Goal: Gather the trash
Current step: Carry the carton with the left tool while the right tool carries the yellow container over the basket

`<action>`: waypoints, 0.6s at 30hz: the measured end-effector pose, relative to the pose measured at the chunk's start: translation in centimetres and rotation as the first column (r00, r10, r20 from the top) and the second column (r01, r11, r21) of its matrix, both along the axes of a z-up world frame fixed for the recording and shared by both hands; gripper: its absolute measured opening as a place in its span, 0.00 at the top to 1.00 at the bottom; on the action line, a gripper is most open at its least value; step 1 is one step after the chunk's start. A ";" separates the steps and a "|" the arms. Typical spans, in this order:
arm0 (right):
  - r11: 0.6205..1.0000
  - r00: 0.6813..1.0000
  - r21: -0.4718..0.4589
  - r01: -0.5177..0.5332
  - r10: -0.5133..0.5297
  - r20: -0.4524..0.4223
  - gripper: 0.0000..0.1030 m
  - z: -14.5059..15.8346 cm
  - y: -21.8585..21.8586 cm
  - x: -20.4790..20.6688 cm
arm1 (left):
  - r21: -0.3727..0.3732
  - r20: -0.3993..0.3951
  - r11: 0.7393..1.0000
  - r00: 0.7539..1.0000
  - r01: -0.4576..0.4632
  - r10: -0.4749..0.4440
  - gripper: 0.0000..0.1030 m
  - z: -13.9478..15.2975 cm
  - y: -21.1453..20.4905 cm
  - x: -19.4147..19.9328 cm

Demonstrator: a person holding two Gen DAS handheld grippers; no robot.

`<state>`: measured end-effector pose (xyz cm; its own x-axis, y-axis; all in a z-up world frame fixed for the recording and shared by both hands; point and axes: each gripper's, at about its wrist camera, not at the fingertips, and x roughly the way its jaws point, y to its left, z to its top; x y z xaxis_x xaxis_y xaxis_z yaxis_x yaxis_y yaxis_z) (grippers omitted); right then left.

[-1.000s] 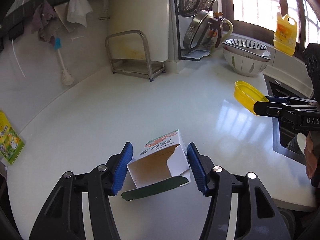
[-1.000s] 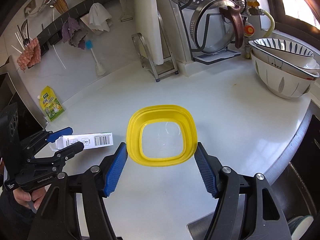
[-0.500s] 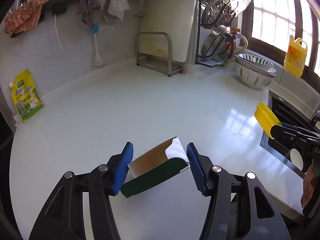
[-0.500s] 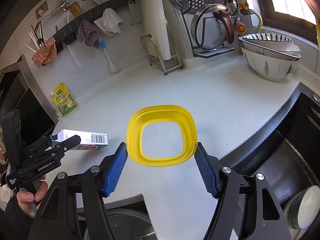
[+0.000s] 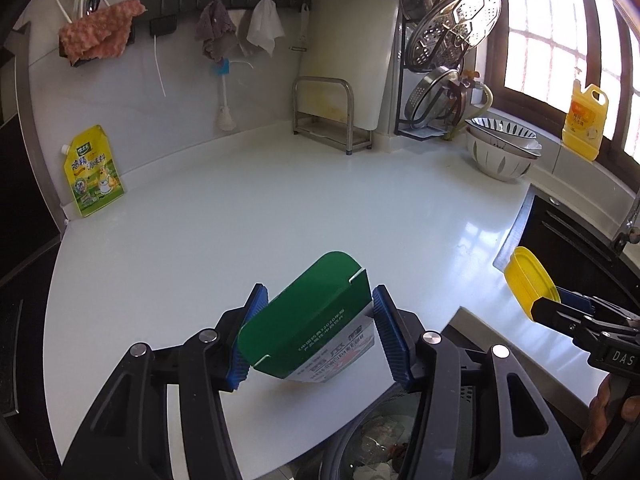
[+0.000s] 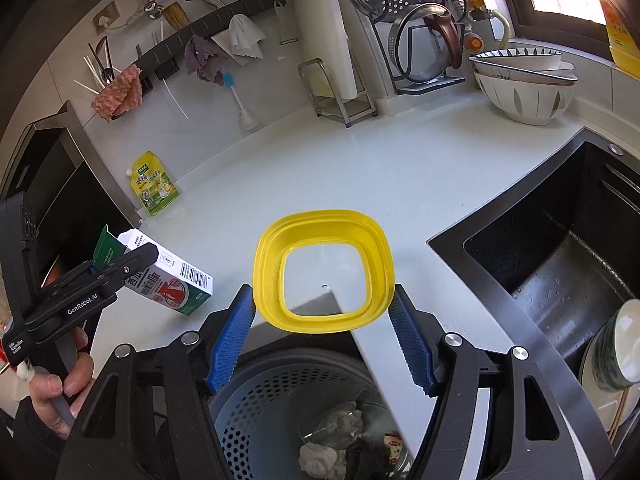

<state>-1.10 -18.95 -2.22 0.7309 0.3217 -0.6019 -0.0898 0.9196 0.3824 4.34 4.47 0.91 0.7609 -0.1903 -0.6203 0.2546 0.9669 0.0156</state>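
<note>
My left gripper (image 5: pixel 316 334) is shut on an empty green and white carton (image 5: pixel 310 330), tilted with its open flap up, above the counter's front edge. The carton also shows in the right wrist view (image 6: pixel 168 276), held by the left gripper (image 6: pixel 116 268). My right gripper (image 6: pixel 322 324) is shut on a yellow square lid (image 6: pixel 324 270) with a clear centre. The lid (image 5: pixel 528 282) shows at the right of the left wrist view. A blue perforated trash bin (image 6: pixel 280 408) with crumpled waste sits below both grippers, under the counter edge.
White countertop (image 5: pixel 280 208) holds a yellow refill pouch (image 5: pixel 93 172), a metal rack (image 5: pixel 328 116), stacked bowls (image 5: pixel 502 152) and a pot-lid stand (image 5: pixel 444 60). A black sink (image 6: pixel 560 248) with dishes lies to the right. A yellow detergent bottle (image 5: pixel 584 120) stands on the sill.
Both grippers pulled back from the counter toward its front edge, above the trash bin. The carton tipped so its green flap now faces up. The lid stayed gripped.
</note>
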 end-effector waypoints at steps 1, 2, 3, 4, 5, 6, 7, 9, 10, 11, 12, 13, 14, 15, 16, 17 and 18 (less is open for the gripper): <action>1.000 1.000 -0.002 0.000 0.000 0.002 0.36 0.0 0.3 -0.6 | 0.002 0.004 1.000 1.000 -0.003 0.003 0.49 0.1 0.0 -0.6; 1.000 1.000 -0.006 -0.001 0.001 0.004 0.36 0.0 0.5 -1.1 | 0.003 0.007 1.000 1.000 -0.008 0.008 0.49 0.2 0.1 -1.3; 1.000 1.000 -0.009 -0.002 0.002 0.004 0.36 0.0 0.7 -1.6 | 0.005 0.010 1.000 1.000 -0.012 0.012 0.49 0.3 0.2 -2.0; 1.000 1.000 -0.012 -0.003 0.004 0.005 0.36 0.0 0.9 -2.1 | 0.007 0.013 1.000 1.000 -0.018 0.018 0.49 0.3 0.3 -2.7; 1.000 1.000 -0.016 -0.005 0.006 0.006 0.36 -0.1 1.1 -2.7 | 0.009 0.015 1.000 1.000 -0.024 0.024 0.49 0.2 0.3 -3.4; 1.000 1.000 -0.020 -0.007 0.007 0.006 0.36 -0.1 1.4 -3.3 | 0.009 0.017 1.000 0.999 -0.028 0.028 0.49 0.2 0.4 -4.1; 1.000 1.000 -0.024 -0.008 0.009 0.006 0.36 -0.1 1.5 -3.8 | 0.006 0.018 1.000 0.999 -0.031 0.031 0.49 0.1 0.4 -4.9; 0.999 1.000 -0.035 -0.011 0.011 0.007 0.36 -0.2 1.9 -5.0 | 0.001 0.019 0.999 0.999 -0.038 0.038 0.49 0.0 0.4 -6.2; 0.999 1.000 -0.045 -0.012 0.012 0.009 0.36 -0.3 2.1 -5.7 | -0.001 0.021 0.999 0.999 -0.043 0.043 0.49 -0.1 0.3 -6.9; 0.998 1.000 -0.057 -0.013 0.014 0.011 0.36 -0.3 2.3 -6.2 | -0.003 0.020 0.999 0.999 -0.045 0.045 0.49 -0.2 0.3 -7.6; 0.997 1.000 -0.069 -0.014 0.015 0.013 0.36 -0.4 2.5 -6.8 | -0.006 0.019 0.999 0.999 -0.047 0.047 0.49 -0.2 0.3 -8.2; 0.997 1.000 -0.081 -0.018 0.019 0.013 0.36 -0.4 2.8 -7.4 | -0.009 0.019 0.999 0.999 -0.047 0.047 0.49 -0.4 0.2 -8.9; 0.996 1.000 -0.090 -0.022 0.023 0.012 0.36 -0.5 3.0 -7.9 | -0.010 0.019 0.999 0.999 -0.049 0.049 0.49 -0.5 0.2 -9.5; 0.995 1.000 -0.099 -0.025 0.026 0.012 0.36 -0.6 3.2 -8.4 | -0.008 0.020 0.999 0.998 -0.053 0.053 0.49 -0.6 0.2 -10.1; 0.994 1.000 -0.107 -0.027 0.028 0.011 0.36 -0.7 3.4 -8.9 | -0.010 0.019 0.998 0.998 -0.055 0.055 0.49 -0.8 0.2 -10.6; 0.993 0.999 -0.115 -0.029 0.031 0.011 0.36 -0.9 3.6 -9.4 | -0.011 0.015 0.998 0.998 -0.060 0.060 0.49 -1.0 0.2 -11.1; 0.992 0.999 -0.122 -0.031 0.033 0.011 0.36 -1.0 3.7 -9.9 | -0.012 0.012 0.998 0.998 -0.062 0.063 0.49 -1.2 0.2 -11.5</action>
<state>-11.01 -15.21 -3.24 0.7294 0.2701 -0.6285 -0.1241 0.9558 0.2667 -7.20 4.66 -0.32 0.7789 -0.1493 -0.6091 0.1935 0.9811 0.0068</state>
